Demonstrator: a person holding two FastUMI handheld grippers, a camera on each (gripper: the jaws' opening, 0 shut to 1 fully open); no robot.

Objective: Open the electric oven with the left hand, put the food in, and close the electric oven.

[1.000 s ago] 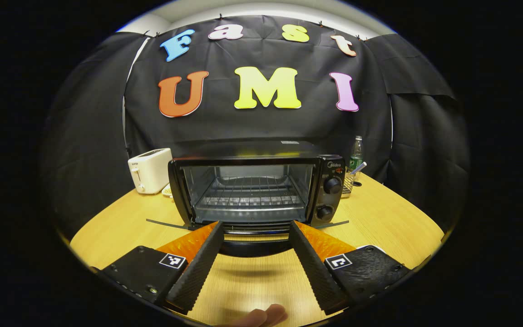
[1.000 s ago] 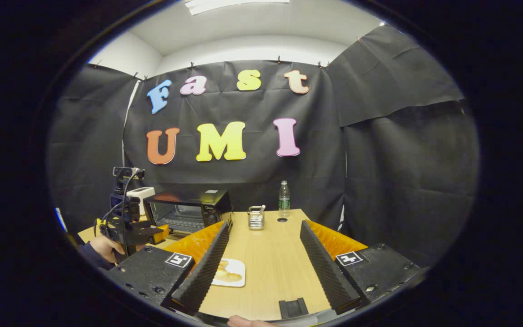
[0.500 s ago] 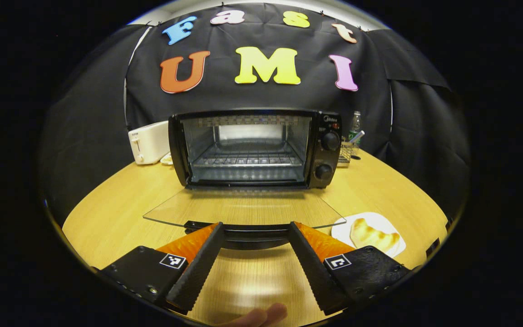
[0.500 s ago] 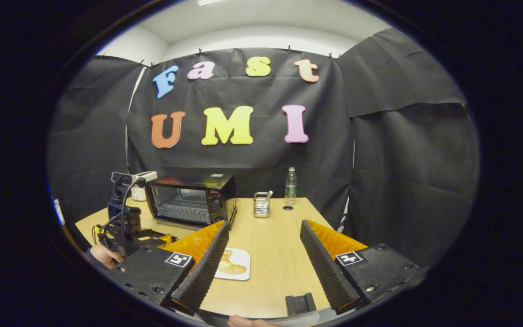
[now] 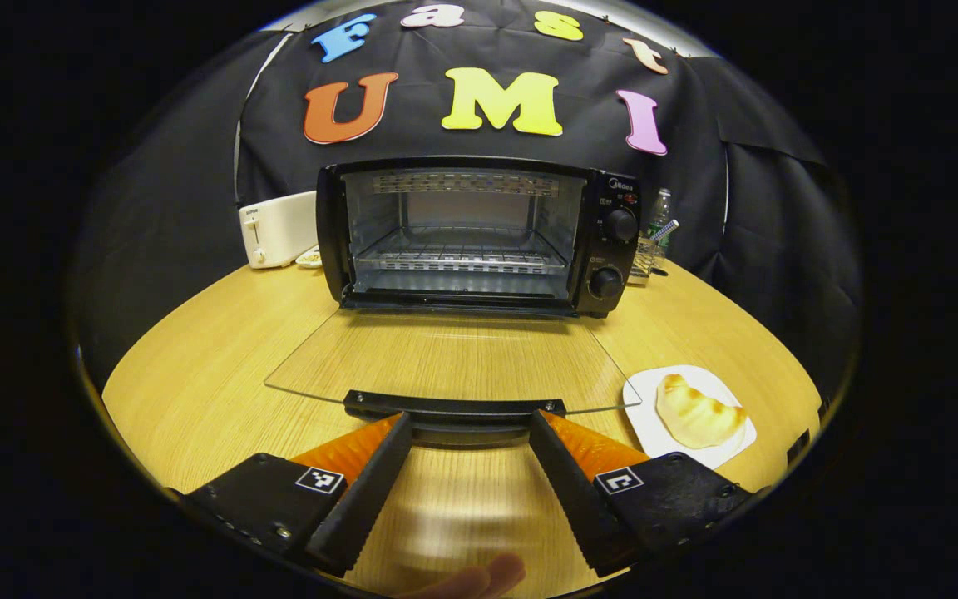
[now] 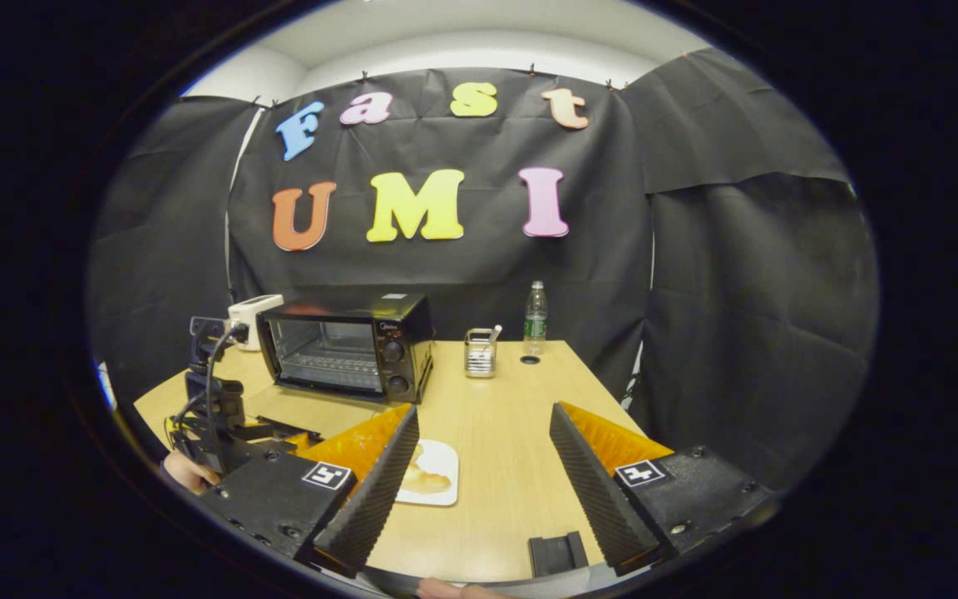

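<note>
The black electric oven [image 5: 462,237] stands open at the back of the wooden table, its wire rack bare. Its glass door [image 5: 446,358] lies flat toward me, and the door handle [image 5: 454,406] sits right at the tips of my left gripper [image 5: 468,418], whose fingers are spread open on either side of the handle's middle. A golden pastry [image 5: 699,412] rests on a white plate [image 5: 641,408] to the right of the door. My right gripper [image 6: 483,412] hovers open over the table, with the pastry [image 6: 423,479] beside its left finger and the oven [image 6: 346,345] farther left.
A white toaster [image 5: 279,229] stands left of the oven. A wire utensil holder [image 6: 479,353] and a water bottle [image 6: 535,318] stand to its right. A small black block [image 6: 558,553] sits at the table's front edge. A hand [image 6: 184,470] holds the left gripper.
The oven door swung from nearly edge-on down to flat on the table as my left gripper pulled back and lower. The plate with the pastry came into the left gripper view.
</note>
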